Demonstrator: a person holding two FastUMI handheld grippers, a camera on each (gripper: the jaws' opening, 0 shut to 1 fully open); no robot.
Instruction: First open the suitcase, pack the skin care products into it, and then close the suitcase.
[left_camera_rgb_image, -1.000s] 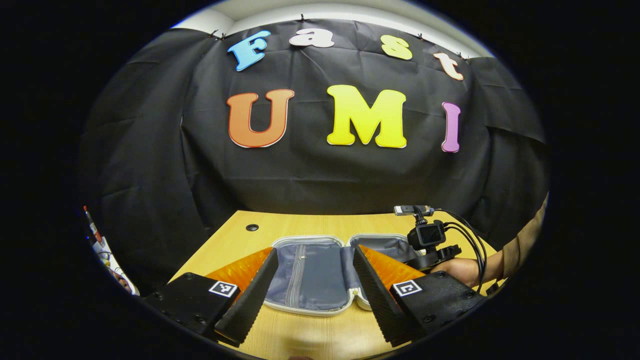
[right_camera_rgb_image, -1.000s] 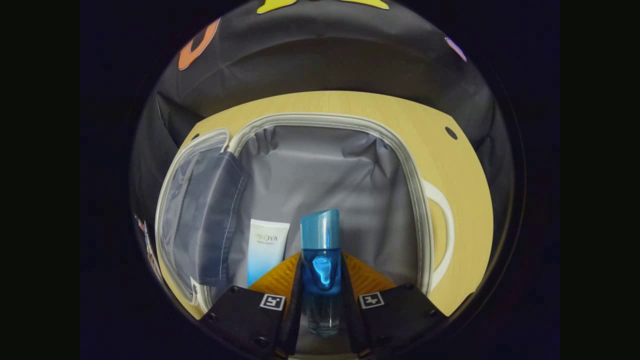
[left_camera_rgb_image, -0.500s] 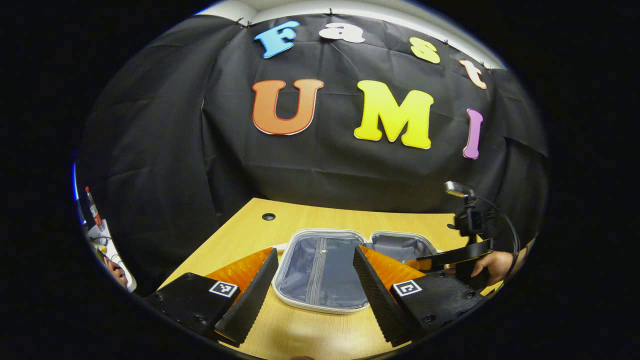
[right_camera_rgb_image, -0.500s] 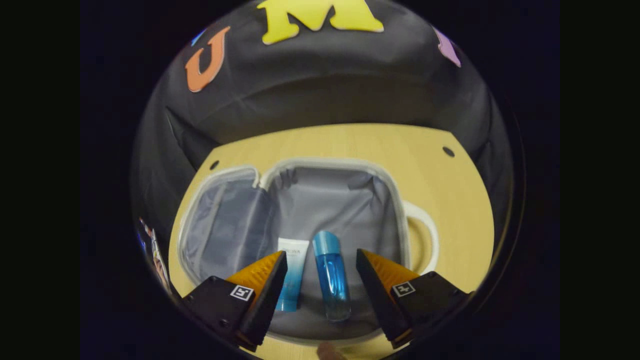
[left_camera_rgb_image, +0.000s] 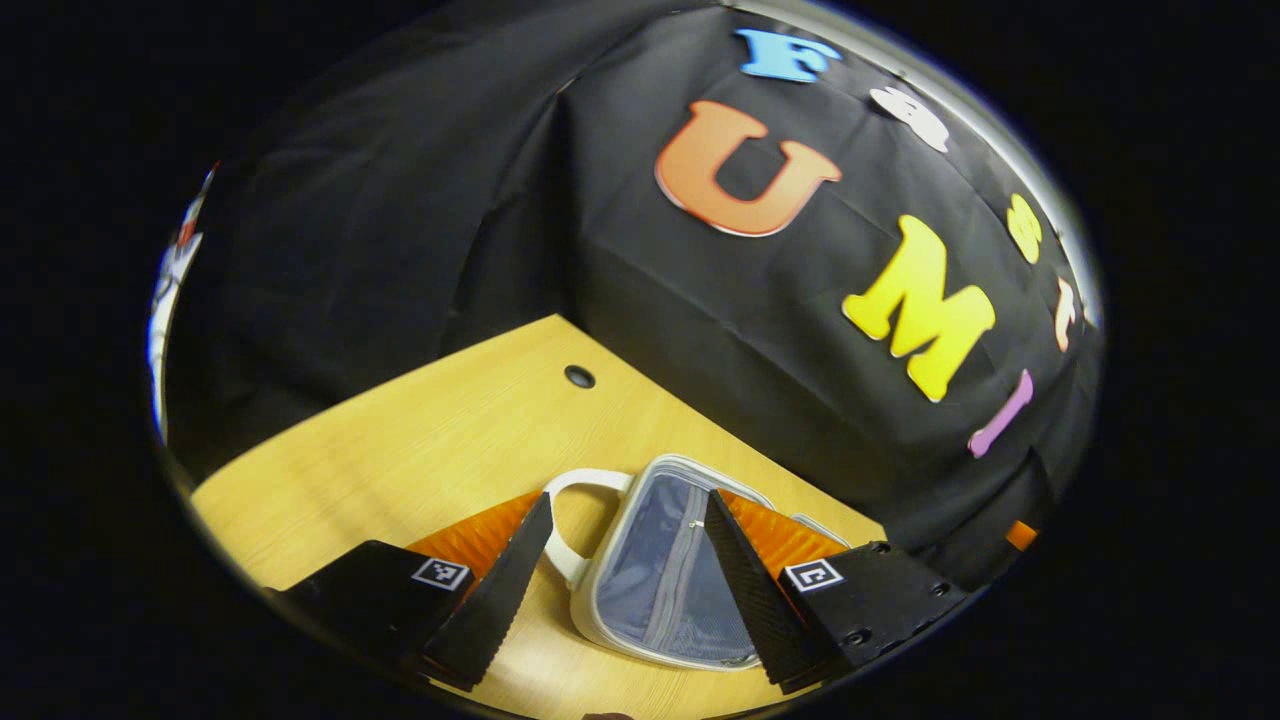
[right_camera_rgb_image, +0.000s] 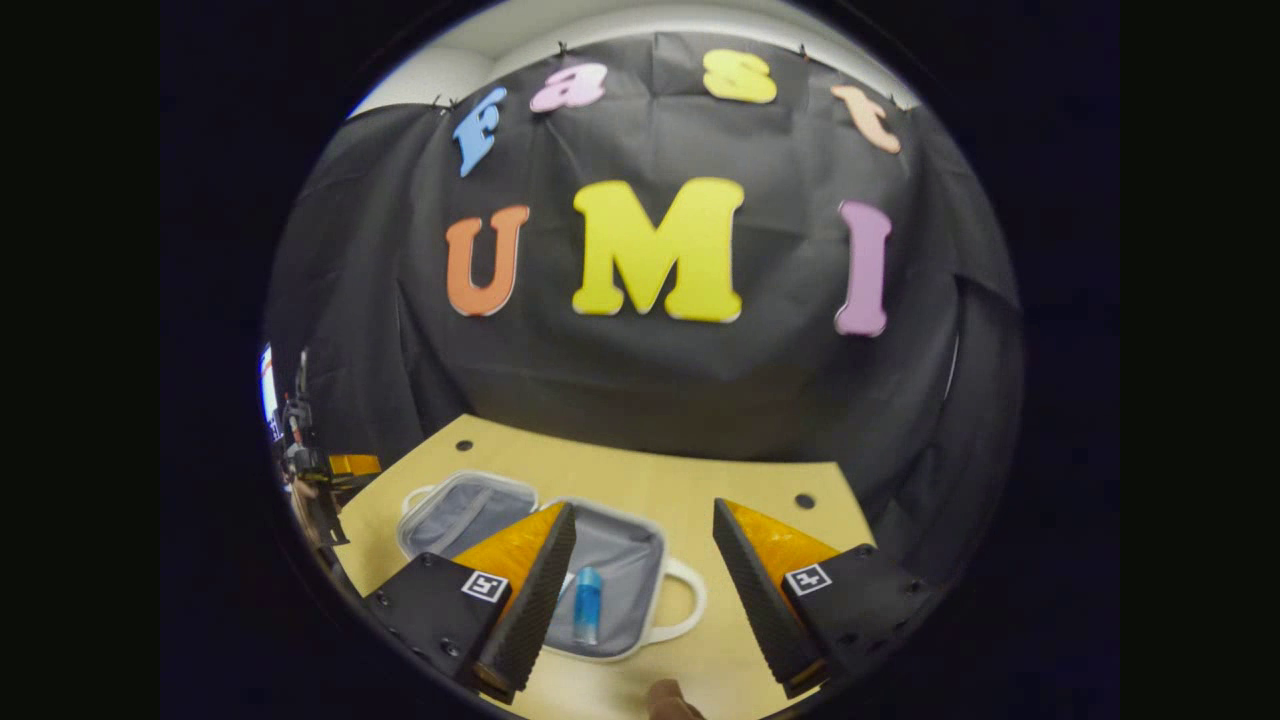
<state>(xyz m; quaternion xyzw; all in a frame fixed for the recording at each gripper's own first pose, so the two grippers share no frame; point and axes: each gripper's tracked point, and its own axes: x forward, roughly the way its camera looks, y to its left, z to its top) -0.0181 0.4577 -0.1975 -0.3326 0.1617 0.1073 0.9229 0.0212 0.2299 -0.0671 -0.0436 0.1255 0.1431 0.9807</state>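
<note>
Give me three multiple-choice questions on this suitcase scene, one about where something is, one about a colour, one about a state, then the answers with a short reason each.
1. Where is the bottle?
A. On the bare table
B. Inside the open suitcase
C. Between the right gripper's fingers

2. What colour is the bottle?
A. Blue
B. Red
C. Green

3. How does the suitcase stand?
A. Zipped shut
B. Open, both halves lying flat
C. Standing upright on its edge

Answers:
1. B: the bottle lies on the grey lining of the suitcase, and the right gripper holds nothing.
2. A: its body and cap look blue in the right gripper view.
3. B: both lined halves face up on the table.
</note>
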